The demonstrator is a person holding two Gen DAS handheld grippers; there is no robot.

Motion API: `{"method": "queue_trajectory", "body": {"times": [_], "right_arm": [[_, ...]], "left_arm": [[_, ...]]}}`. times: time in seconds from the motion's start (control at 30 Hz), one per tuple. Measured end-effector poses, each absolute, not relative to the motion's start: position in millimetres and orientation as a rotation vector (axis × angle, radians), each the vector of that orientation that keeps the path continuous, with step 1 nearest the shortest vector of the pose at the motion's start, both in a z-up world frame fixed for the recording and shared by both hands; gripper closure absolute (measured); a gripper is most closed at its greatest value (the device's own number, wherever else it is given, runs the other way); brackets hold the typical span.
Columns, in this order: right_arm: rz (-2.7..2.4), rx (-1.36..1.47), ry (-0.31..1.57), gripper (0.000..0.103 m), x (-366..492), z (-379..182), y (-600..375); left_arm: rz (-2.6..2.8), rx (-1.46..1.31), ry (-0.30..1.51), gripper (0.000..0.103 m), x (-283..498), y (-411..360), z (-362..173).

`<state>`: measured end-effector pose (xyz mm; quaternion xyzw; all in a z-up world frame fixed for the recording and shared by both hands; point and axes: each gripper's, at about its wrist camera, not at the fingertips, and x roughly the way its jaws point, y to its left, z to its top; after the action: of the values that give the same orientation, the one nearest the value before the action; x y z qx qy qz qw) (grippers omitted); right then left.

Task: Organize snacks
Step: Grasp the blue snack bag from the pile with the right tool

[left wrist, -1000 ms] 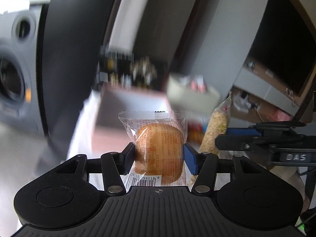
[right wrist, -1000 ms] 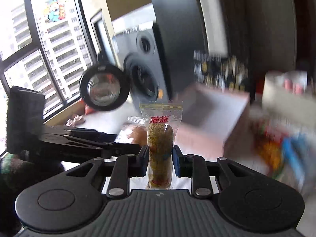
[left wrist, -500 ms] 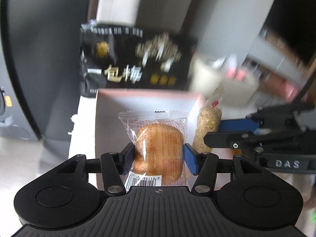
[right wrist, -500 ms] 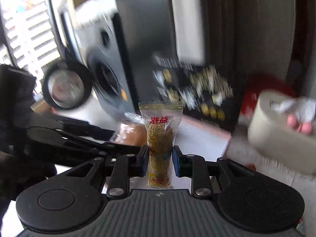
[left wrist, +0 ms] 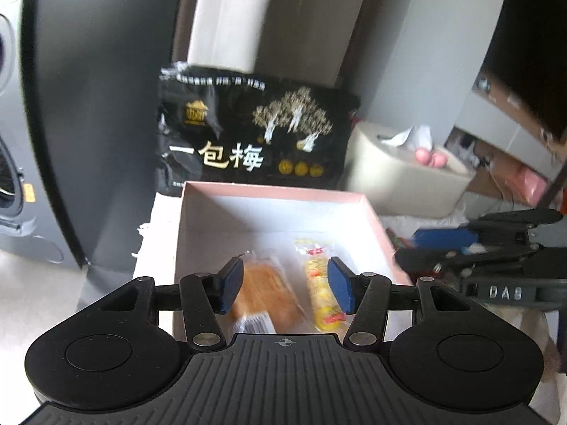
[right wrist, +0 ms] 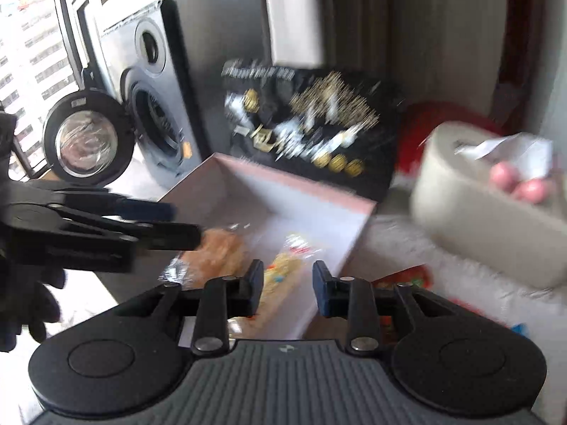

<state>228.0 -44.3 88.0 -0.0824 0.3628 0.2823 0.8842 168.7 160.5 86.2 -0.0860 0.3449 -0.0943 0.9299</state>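
A pink box (left wrist: pixel 283 189) with a white inside stands on the table; it also shows in the right wrist view (right wrist: pixel 319 191). In it lie a wrapped round bun (left wrist: pixel 269 294) and a yellow puffed-grain bar (left wrist: pixel 320 283). The bun (right wrist: pixel 219 251) and the bar (right wrist: pixel 283 272) also show in the right wrist view. My left gripper (left wrist: pixel 286 285) is open and empty above the box. My right gripper (right wrist: pixel 287 285) is open and empty above the box's right side. The right gripper (left wrist: pixel 496 248) shows at the right of the left wrist view.
A big black snack bag (left wrist: pixel 255 141) stands behind the box. A beige tissue box (left wrist: pixel 400 177) sits to its right. A grey washing machine (right wrist: pixel 152 106) stands to the left. Red snack packets (right wrist: pixel 400 283) lie beside the box on the white cloth.
Both grippers have opened. The bun and the yellow bar have dropped out of them into the pink box. Both grippers have moved closer over the box.
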Motion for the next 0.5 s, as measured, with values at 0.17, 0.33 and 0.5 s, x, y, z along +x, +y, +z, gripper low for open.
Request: {"method": "queue_trajectory", "body": {"times": [0.17,0.33,0.5], "right_arm": [[0.462,-0.275,0.529,0.046,187,91,-95],[0.428,-0.301,0.604,0.040,160,75,-157],[0.334,-0.177,0.719,0.040,145,56,-224]], "left_arm": [[-0.247,-0.246,0.608,0.045,113,128,93],[-0.359,-0.307,0.611,0.045,81,74,74],[-0.484,-0.244,0.733,0.045,83,11,48]]}}
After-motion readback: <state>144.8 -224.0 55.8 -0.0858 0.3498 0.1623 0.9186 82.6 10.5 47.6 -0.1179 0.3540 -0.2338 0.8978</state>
